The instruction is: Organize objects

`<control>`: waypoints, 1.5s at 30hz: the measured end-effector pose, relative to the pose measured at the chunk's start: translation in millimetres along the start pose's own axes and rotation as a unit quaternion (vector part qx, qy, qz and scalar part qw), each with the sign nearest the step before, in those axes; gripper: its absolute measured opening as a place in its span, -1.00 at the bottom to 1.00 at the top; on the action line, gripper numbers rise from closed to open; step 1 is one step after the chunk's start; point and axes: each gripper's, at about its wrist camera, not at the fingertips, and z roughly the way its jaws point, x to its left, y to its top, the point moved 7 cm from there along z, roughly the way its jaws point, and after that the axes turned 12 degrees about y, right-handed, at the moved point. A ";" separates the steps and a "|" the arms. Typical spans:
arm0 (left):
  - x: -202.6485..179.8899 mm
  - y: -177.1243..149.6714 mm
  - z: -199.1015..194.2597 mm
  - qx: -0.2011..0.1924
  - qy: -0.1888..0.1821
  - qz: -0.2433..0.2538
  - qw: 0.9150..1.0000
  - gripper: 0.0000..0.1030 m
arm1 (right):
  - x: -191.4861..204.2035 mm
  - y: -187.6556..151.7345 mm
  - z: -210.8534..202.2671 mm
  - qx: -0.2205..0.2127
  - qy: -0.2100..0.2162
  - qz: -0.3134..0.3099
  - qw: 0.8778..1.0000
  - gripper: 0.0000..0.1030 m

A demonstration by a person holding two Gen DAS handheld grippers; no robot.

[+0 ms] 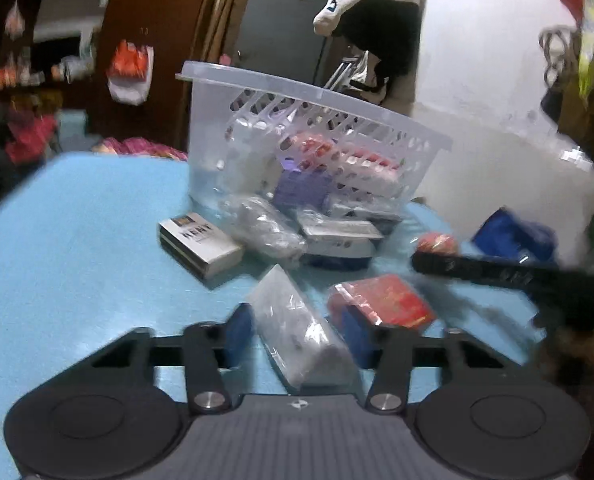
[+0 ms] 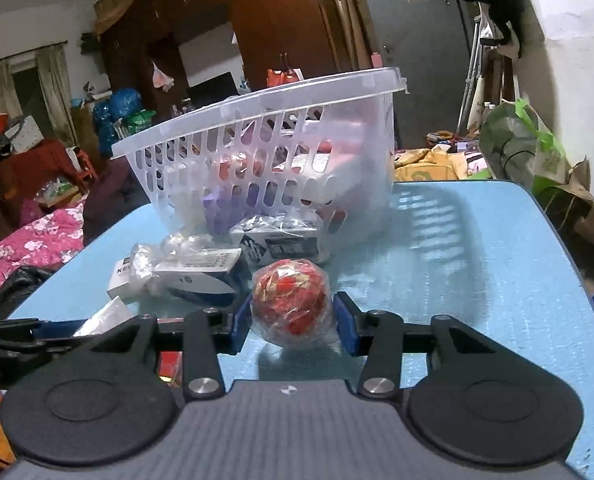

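The wrapped red ball [image 2: 291, 307] was clamped by the right gripper [image 2: 293, 320] mid-table; the slippery clear-wrapped packet [image 1: 297, 332], probably light, was pinched across its width by the left gripper [image 1: 299, 338].

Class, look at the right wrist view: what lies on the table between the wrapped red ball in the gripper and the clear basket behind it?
The wrapped boxes lie directly between the red ball and the clear basket; the basket's rim stands above them.
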 end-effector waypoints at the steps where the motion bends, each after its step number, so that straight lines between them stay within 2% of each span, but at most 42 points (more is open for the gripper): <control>1: 1.1 0.3 0.3 0.001 -0.002 -0.007 1.000 -0.04 | 0.5 0.4 -0.2 -0.001 -0.001 -0.003 1.000 -0.07; 3: 2.5 1.0 0.3 -0.002 -0.001 -0.011 1.000 -0.09 | 2.1 0.6 -0.2 -0.002 -0.002 -0.008 1.000 -0.07; 5: 1.6 -0.1 -5.0 -0.022 0.006 -0.004 1.000 -0.21 | 2.5 0.4 -0.7 -0.005 0.002 -0.008 1.000 -0.07; 8: -0.2 -5.2 -17.6 -0.057 0.010 0.006 0.998 -0.23 | 1.6 0.4 -2.0 -0.011 0.010 -0.002 1.000 -0.06; 11: -0.4 -9.7 -16.1 -0.055 0.014 0.018 0.998 -0.23 | 0.8 0.2 -2.8 -0.016 0.014 0.002 1.000 -0.06; 14: -1.3 -9.1 -14.1 -0.052 0.014 0.020 0.998 -0.13 | -0.4 0.1 -1.7 -0.016 0.018 0.006 1.000 -0.06; 15: -4.3 -10.6 -11.9 -0.047 0.014 0.029 0.998 0.03 | -0.7 -0.1 -1.9 -0.017 0.018 0.006 1.000 -0.06; 18: -6.8 -15.1 -12.4 -0.051 0.020 0.034 0.998 0.05 | -0.9 -0.2 -1.9 -0.018 0.019 0.007 1.000 -0.06; 21: -5.4 -16.5 -14.9 -0.054 0.015 0.027 0.998 -0.22 | -1.0 -0.5 -2.0 -0.018 0.020 0.006 1.000 -0.06; 24: -2.8 -15.6 -19.9 -0.075 0.014 0.021 0.997 -0.23 | -1.7 -0.2 -4.2 -0.027 0.022 0.008 0.999 -0.06; 26: 0.9 -12.4 -26.3 -0.092 0.004 0.009 0.996 -0.23 | -1.0 0.5 -8.4 -0.041 0.026 0.007 0.999 -0.06; 32: 10.6 3.8 -46.3 -0.148 -0.022 -0.015 0.989 -0.23 | 5.2 4.0 -31.9 -0.120 0.037 -0.012 0.992 -0.07; 33: 12.2 11.5 -49.1 -0.154 -0.028 -0.018 0.988 -0.23 | 8.8 5.1 -37.0 -0.136 0.037 -0.024 0.990 -0.07; 35: 12.0 48.6 -56.4 -0.175 -0.044 -0.007 0.984 -0.23 | 19.6 12.6 -48.1 -0.157 0.038 -0.045 0.986 -0.07; 37: 8.6 100.4 -62.7 -0.205 -0.034 0.013 0.978 -0.22 | 36.6 42.2 -65.5 -0.200 0.062 -0.054 0.976 -0.07; 38: 5.4 127.3 -60.3 -0.206 -0.028 0.022 0.978 -0.22 | 48.5 60.3 -70.2 -0.210 0.061 -0.078 0.973 -0.07; 41: 0.2 194.4 -35.7 -0.197 -0.005 0.028 0.980 -0.22 | 73.5 124.7 -54.8 -0.194 0.011 -0.154 0.969 -0.06; 43: -0.4 220.2 -14.3 -0.192 0.011 0.018 0.981 -0.22 | 73.3 157.6 -30.3 -0.172 0.003 -0.169 0.971 -0.05; 44: -1.5 229.5 -0.2 -0.183 0.017 0.020 0.983 -0.22 | 70.0 168.7 -17.8 -0.161 -0.002 -0.168 0.973 0.00; 45: -2.8 234.4 11.9 -0.177 0.012 0.020 0.984 -0.20 | 65.2 177.2 -5.8 -0.154 -0.012 -0.163 0.974 0.24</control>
